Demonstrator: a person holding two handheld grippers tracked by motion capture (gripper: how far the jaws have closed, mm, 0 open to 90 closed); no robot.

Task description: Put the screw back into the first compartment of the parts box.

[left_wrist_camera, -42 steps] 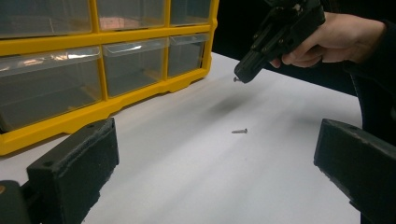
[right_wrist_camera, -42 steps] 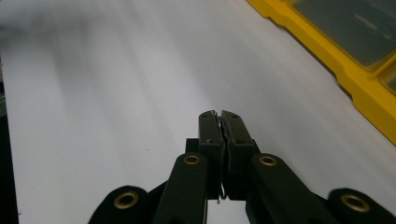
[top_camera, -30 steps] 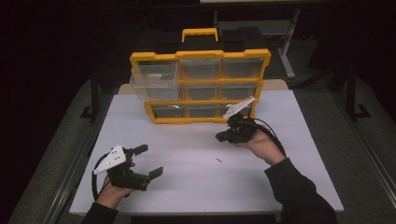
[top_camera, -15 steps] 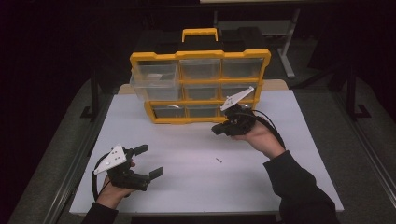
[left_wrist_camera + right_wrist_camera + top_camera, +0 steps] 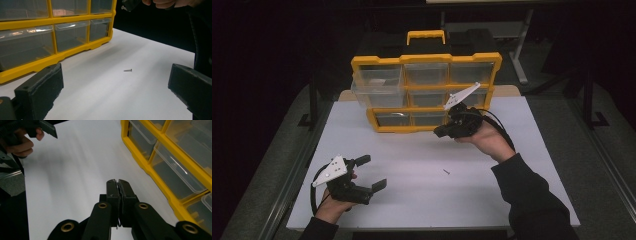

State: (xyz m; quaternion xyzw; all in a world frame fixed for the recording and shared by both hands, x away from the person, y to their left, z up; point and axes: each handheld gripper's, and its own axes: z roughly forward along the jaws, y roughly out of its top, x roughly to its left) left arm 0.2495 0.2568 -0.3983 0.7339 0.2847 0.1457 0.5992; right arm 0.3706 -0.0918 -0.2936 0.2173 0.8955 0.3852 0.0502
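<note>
High view: the right tongs (image 5: 439, 133) hang pressed together in front of the organiser (image 5: 426, 59). The left tongs (image 5: 373, 172) rest wide apart on the bench (image 5: 412, 210), and a screw (image 5: 445, 172) lies on it between the hands. I'd carry level to the pulled-out drawer (image 5: 377, 94) and part only above it. A pale speck at the right tips may be another screw, but it's too small to tell. Drawer contents are unclear.
</note>
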